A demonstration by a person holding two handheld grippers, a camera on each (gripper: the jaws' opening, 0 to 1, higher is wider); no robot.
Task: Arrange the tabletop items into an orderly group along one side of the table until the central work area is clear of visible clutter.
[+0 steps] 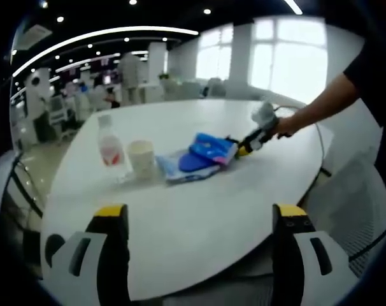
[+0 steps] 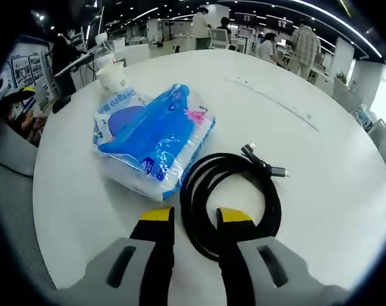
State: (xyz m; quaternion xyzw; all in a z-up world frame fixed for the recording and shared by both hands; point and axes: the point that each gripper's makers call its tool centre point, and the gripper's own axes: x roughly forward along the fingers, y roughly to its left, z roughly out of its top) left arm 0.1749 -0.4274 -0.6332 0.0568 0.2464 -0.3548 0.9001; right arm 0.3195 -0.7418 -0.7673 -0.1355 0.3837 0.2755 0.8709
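on the white desk (image 2: 346, 191), near its edge in the right gripper view, the right gripper (image 2: 188, 220) stands with its yellow-tipped jaws narrowly apart astride one strand of the coiled black cable (image 2: 234, 191); whether they pinch it cannot be told. the cable's two plugs point away toward the desk's middle. just beside the coil lies the blue wipes pack (image 2: 151, 137), its clear wrap glaring so that only "deeyeo" can be half read on the label. a paper cup (image 2: 111, 76) and a plastic bottle (image 2: 102, 52) stand farther along the same edge, the bottle partly cut off by the rim. in the left gripper view the left gripper (image 1: 202, 220) hangs wide open and empty at the near edge, and a person's hand (image 1: 283, 126) holds the other gripper at the pack; the cable is hidden there
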